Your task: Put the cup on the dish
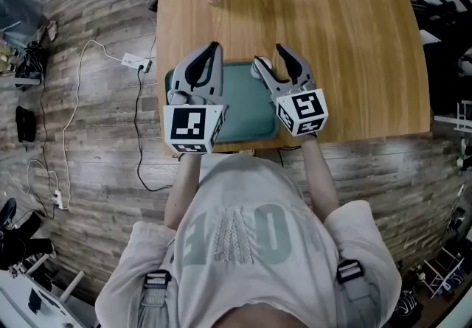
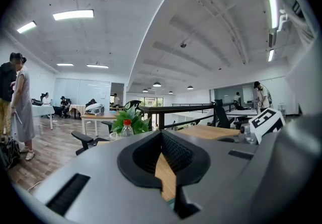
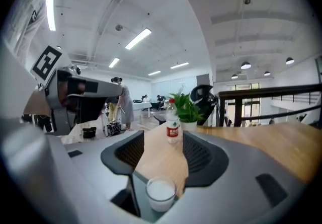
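Both grippers hover side by side over the near edge of a wooden table, over a teal tray. The right gripper has its jaws spread wide. The cup, small and pale, stands upright on the tray low in the gap between them, close to the jaw roots and not pinched, so the gripper looks lined up to close on it.

The left gripper also has its jaws parted, with only bare wood showing between them. It appears to be waiting and takes no part in the grasp.

Straight ahead of the right jaws, well beyond their tips, stand a red-capped bottle and a potted plant, clear of the cup.

No dish can be picked out for certain. The left gripper covers its end of the tray and may have to move aside.
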Tool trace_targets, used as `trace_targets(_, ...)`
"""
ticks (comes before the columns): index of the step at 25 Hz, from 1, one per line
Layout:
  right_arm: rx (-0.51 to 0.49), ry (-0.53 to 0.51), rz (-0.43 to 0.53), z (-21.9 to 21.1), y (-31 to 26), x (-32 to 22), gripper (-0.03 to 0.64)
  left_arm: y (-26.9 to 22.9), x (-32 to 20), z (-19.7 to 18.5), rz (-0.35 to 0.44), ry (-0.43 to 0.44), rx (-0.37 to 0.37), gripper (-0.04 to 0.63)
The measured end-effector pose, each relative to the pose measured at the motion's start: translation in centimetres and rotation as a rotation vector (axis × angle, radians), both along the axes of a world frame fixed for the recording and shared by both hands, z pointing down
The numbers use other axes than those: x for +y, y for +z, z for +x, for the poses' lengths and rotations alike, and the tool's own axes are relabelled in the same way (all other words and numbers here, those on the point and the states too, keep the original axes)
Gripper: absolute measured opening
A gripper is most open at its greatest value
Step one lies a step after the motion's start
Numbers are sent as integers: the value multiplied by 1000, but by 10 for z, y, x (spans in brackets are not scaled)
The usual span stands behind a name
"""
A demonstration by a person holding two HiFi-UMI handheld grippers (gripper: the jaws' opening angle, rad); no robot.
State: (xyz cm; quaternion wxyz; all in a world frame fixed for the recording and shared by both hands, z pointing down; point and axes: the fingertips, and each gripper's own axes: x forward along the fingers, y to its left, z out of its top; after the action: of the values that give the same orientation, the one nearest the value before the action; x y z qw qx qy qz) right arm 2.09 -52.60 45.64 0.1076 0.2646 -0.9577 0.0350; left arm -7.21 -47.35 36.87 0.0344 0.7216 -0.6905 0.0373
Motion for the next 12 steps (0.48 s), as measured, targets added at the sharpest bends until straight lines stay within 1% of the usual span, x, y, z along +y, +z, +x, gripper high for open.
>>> trace_targets(3,-7,32,159,-3,-60,-1,247,-19,3,3,46,3,-6,9)
trace_targets(5,-66,33,235,-6,-101,7,242,-34,6,6,82,8,-14,9)
trace_targets(7,-140,35,286,-4,-137,17,219,-50,10,9,121,13,-25,9)
trace_targets(9,-191,52,325,2,-167,28,170,-67,16,11,162,15,-38,9)
trace_targets(11,-224,60,352,8,-189,39,98,-85,22,13,203,16,-52,9)
trace_targets(12,-240,55,360,10,-197,45,74,-94,24,14,223,17,-60,9)
